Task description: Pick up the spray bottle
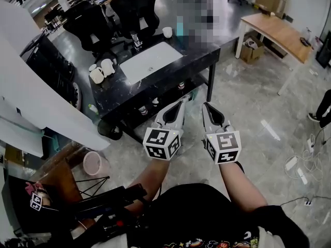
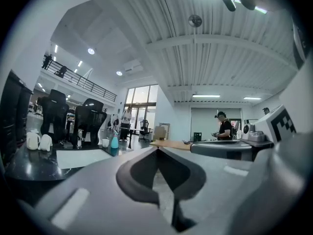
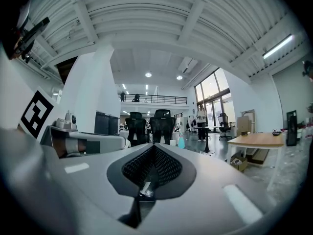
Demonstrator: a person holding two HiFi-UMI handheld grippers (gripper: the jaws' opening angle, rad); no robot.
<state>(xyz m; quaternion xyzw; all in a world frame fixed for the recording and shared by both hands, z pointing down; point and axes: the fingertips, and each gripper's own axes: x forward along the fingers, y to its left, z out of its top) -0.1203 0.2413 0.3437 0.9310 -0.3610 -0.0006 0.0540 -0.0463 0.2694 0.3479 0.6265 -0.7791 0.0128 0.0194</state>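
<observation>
Both grippers are held out low in front of the person, side by side over the floor (image 1: 248,107). The left gripper (image 1: 181,103) and right gripper (image 1: 206,106) each have their jaws pressed together at the tips, with nothing between them.

The bottle (image 1: 179,25) stands upright at the far edge of the black table (image 1: 155,84), well apart from both claws, with a white cup (image 1: 167,32) just beside it. Nearer on the tabletop lies a white mat (image 1: 150,62). Black chairs (image 1: 134,6) stand behind the table, and a wooden desk (image 1: 276,32) stands off to the right.

As for progress, I judge that nothing of the pick-up is done. The bottle is untouched. What is left is the approach to the table, opening a claw, closing on the bottle and lifting it.

From the head, the layout is plain: the grippers are short of the table's near edge, and the whole tabletop lies between them and the bottle. The bottle itself is only a small teal sliver there (a mosaic patch sits right against it).

Each gripper view shows its closed jaws head-on. The left gripper view also shows the bottle (image 2: 114,142) as a teal body with a pale top, to the left of the jaw line, and a person (image 2: 225,127) standing far off to the right. The right gripper view puts the bottle (image 3: 181,142) slightly right of its own jaw line, so that claw looks the better aimed.
</observation>
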